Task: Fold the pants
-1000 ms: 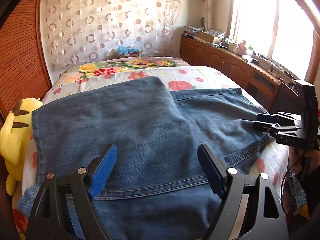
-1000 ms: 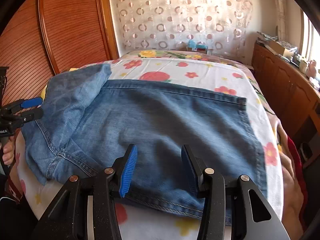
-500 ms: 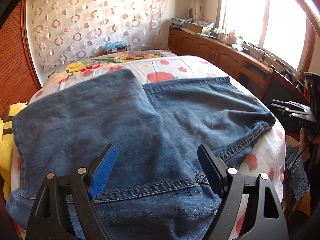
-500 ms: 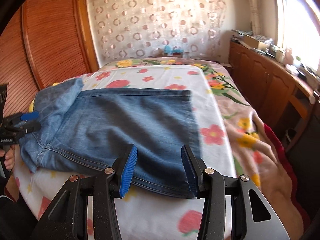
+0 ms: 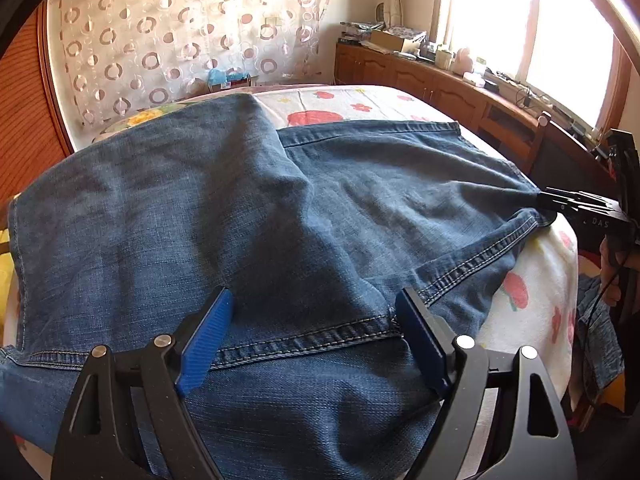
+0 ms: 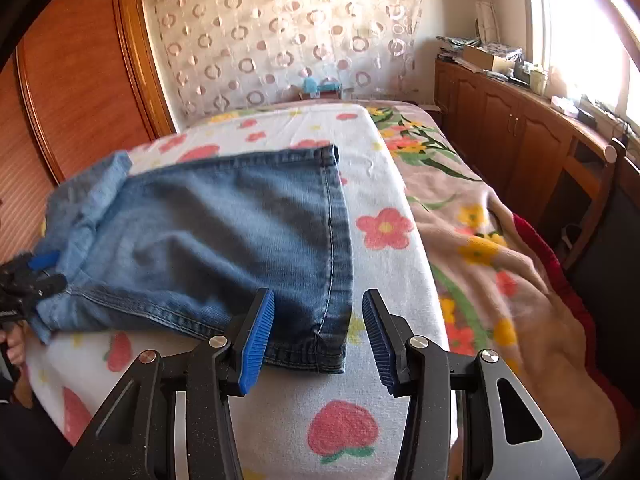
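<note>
Blue denim pants (image 5: 248,216) lie spread on a bed, one part folded over the other. My left gripper (image 5: 310,336) is open, low over the near seam of the pants, holding nothing. My right gripper (image 6: 318,332) is open just above the near hem corner of a pant leg (image 6: 240,236). The right gripper also shows in the left wrist view (image 5: 576,208) at the pants' right edge. The left gripper shows in the right wrist view (image 6: 36,272) at the pants' far left end.
The bed has a white sheet with red flowers (image 6: 384,228) and a floral blanket (image 6: 492,264) on its right side. A wooden cabinet (image 5: 440,88) under the window runs along the right. A wooden wardrobe (image 6: 80,80) stands left. A patterned curtain (image 5: 180,40) hangs behind.
My right gripper has moved right along the pants to the hem corner. My left gripper has come lower and closer over the pants. Both stayed open.
</note>
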A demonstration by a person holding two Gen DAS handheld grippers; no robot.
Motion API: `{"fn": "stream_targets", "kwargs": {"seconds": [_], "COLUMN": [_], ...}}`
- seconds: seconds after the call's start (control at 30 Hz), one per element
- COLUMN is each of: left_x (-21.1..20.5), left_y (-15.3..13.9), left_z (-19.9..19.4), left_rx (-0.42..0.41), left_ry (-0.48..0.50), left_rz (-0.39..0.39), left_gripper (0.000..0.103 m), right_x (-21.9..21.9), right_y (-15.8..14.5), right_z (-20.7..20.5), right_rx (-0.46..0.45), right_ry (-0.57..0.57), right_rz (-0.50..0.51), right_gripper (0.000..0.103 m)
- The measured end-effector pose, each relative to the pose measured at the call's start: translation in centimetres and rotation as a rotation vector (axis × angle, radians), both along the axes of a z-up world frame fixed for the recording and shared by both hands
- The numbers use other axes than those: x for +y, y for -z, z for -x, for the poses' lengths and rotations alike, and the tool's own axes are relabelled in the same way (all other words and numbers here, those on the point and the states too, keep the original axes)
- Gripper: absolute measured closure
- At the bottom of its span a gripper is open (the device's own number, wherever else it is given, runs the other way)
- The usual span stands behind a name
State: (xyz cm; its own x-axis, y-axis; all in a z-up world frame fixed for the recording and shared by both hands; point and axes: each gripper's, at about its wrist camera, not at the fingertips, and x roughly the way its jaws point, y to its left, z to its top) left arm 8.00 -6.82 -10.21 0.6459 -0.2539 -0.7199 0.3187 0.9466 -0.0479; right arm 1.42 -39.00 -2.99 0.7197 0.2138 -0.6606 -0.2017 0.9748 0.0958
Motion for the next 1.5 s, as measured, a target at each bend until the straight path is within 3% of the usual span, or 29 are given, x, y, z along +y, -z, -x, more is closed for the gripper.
{"fn": "stream_targets", "kwargs": {"seconds": [0.27,0.3,0.37,0.5,0.8,1.13,1.33,1.5], "left_x": [0.2,0.3,0.7,1.8,4.2,7.4,9.7,11.0], "left_y": [-0.2,-0.4,-0.7,-2.0,-4.5,-6.1,-6.1,-5.9], "left_z": [0.1,0.2,0.4,1.1,1.6,2.7,2.9,3.0], "left_rx": [0.003,0.008,0.012,-0.012,-0.065,-0.111,-0.121,-0.121], "left_ry": [0.007,0.005,0.000,-0.021,-0.087,-0.143,-0.190,-0.223], "left_rz": [-0.003,0.009,0.031,0.052,0.055,0.065,0.084,0.094], "left_gripper": [0.019,0.018,0.019,0.020,0.020,0.020,0.020,0.020], "right_x": [0.8,0.9,1.3,1.3,3.8,9.6,13.3,15.2], "right_y": [0.7,0.6,0.6,-0.5,-8.4,-14.1,-15.4,-14.8], "right_z": [-0.2,-0.1,-0.2,0.0,0.6,0.5,-0.9,-3.3], "right_rx": [0.022,0.021,0.022,-0.012,-0.190,-0.266,-0.266,-0.245], "right_ry": [0.003,-0.006,-0.037,-0.068,-0.208,-0.397,-0.502,-0.585], "right_rz": [0.047,0.051,0.050,0.002,-0.116,-0.161,-0.178,-0.194], "right_gripper": [0.056,0.060,0.086,0.087,0.087,0.087,0.087,0.087]}}
